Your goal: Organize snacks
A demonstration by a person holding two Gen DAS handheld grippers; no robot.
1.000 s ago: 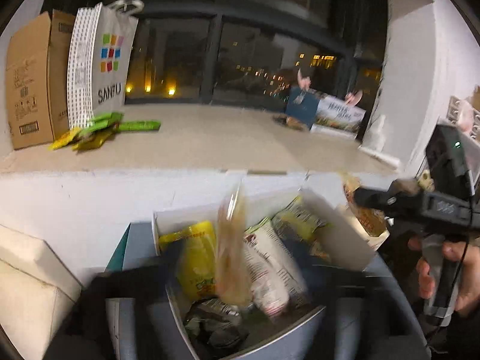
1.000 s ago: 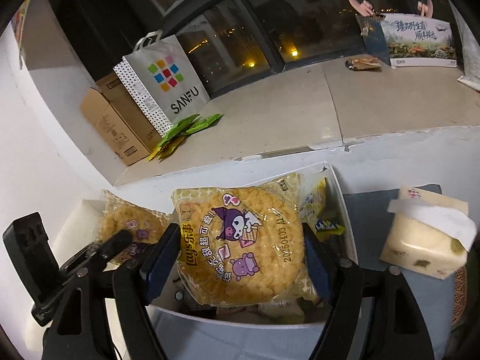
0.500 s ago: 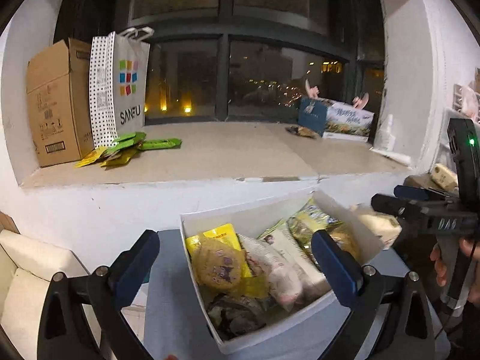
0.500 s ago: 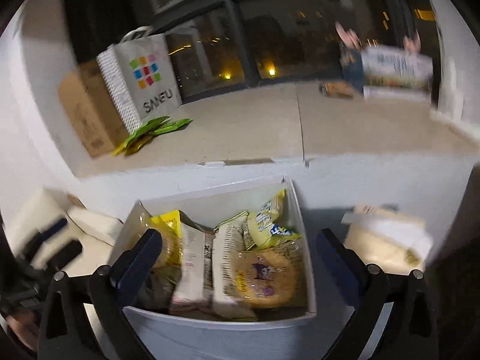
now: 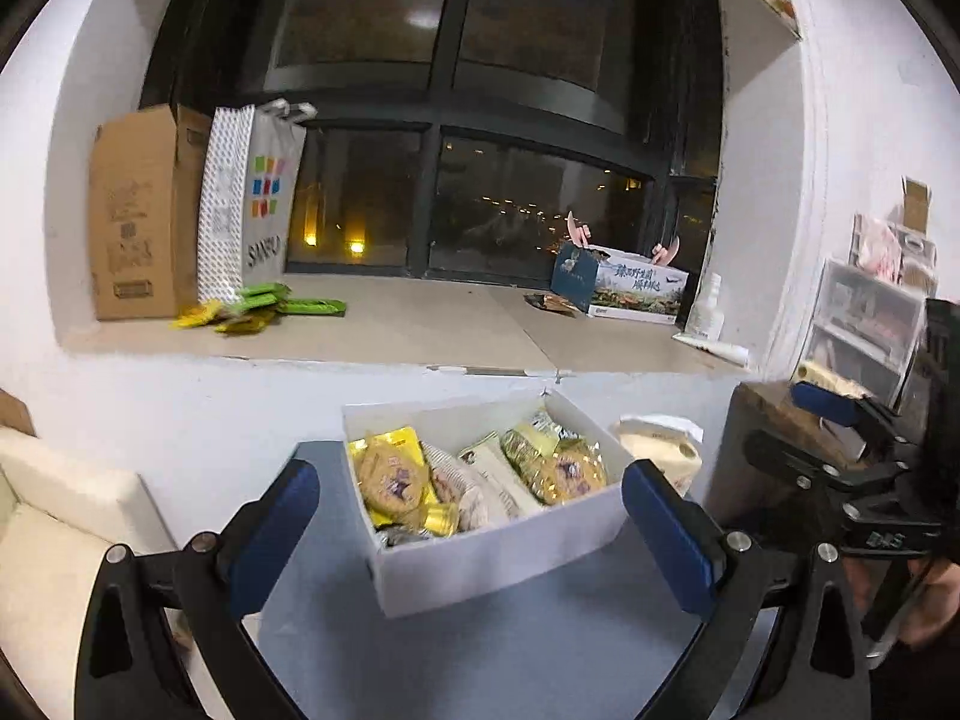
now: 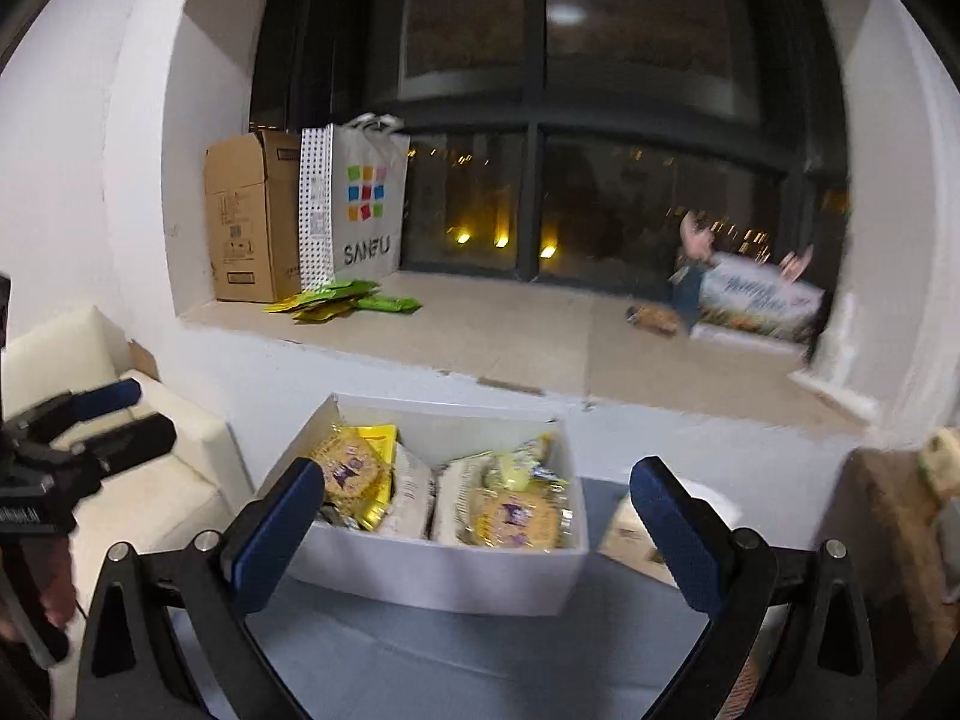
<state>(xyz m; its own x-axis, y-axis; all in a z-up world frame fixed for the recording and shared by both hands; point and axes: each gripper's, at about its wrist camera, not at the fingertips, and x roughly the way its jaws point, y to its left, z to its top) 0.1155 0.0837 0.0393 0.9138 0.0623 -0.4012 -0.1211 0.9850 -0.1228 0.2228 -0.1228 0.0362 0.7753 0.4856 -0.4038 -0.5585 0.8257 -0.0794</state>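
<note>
2 claws hang wide open and empty, left claw [image 5: 471, 531] and right claw [image 6: 477, 531], short of the white box [image 6: 456, 576] of snacks [image 6: 516, 519] on the grey worktop [image 5: 480, 660]. Filling looks nearly done; next probably the green packets [image 6: 342, 300] on the window ledge [image 6: 528, 336], beyond a tissue pack [image 5: 657, 441].

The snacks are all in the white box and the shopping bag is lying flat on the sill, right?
Not quite. The shopping bag stands upright on the sill, beside the cardboard box, as the right wrist view shows. The rest stays.
</note>
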